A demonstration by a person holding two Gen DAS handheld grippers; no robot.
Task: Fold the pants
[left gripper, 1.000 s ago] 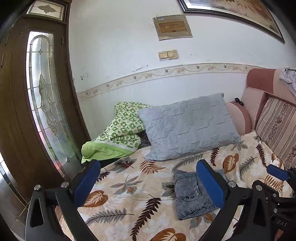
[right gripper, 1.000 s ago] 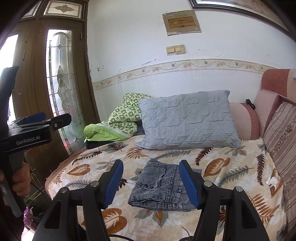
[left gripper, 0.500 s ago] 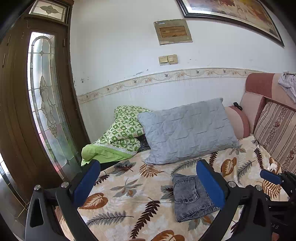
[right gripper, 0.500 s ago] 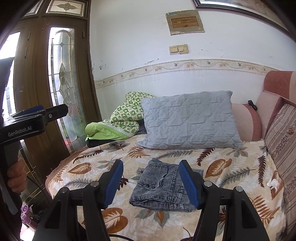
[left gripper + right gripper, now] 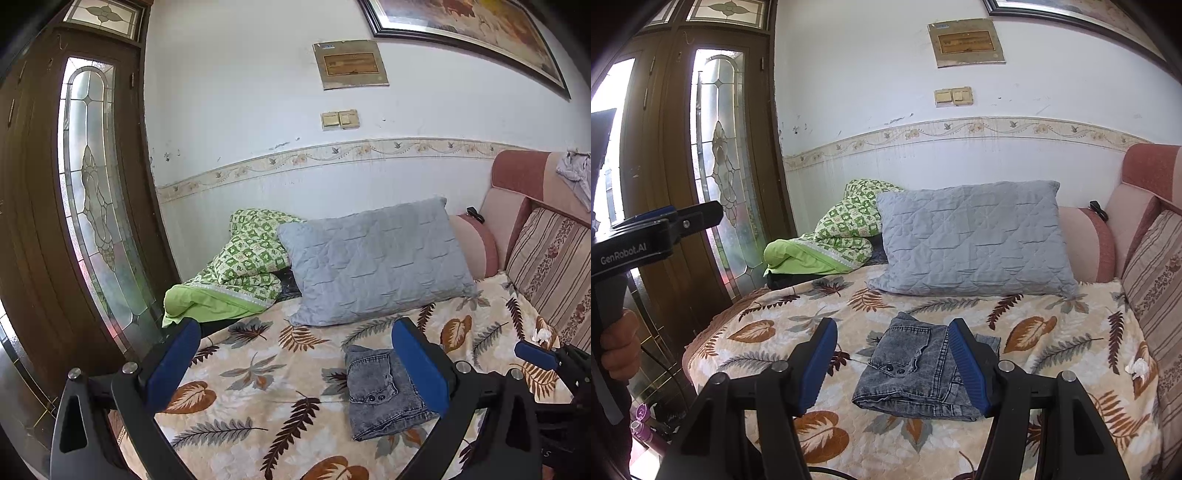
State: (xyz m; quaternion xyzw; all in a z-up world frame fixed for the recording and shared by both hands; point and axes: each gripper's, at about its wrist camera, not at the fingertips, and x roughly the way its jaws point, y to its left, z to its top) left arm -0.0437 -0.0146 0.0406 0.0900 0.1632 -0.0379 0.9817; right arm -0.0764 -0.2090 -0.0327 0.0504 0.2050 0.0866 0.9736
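Note:
The grey denim pants [image 5: 916,369] lie folded into a small flat stack on the leaf-print bedspread [image 5: 768,328]. They also show in the left wrist view [image 5: 380,391]. My right gripper [image 5: 892,365] is open and empty, held back from the bed with the pants seen between its blue fingers. My left gripper [image 5: 295,365] is open and empty, above the bed's near left part, with the pants beside its right finger [image 5: 419,365]. Neither gripper touches the pants.
A grey quilted pillow [image 5: 971,243] and a green patterned blanket [image 5: 834,240] lie at the bed's far end against the white wall. A striped sofa back [image 5: 1156,288] runs along the right. A wooden door with glass panels [image 5: 720,177] stands left. A white tissue [image 5: 1137,367] lies at the right.
Both grippers have drawn back and up a little from the bed, so the pants look smaller and lower in view. The pants have not moved.

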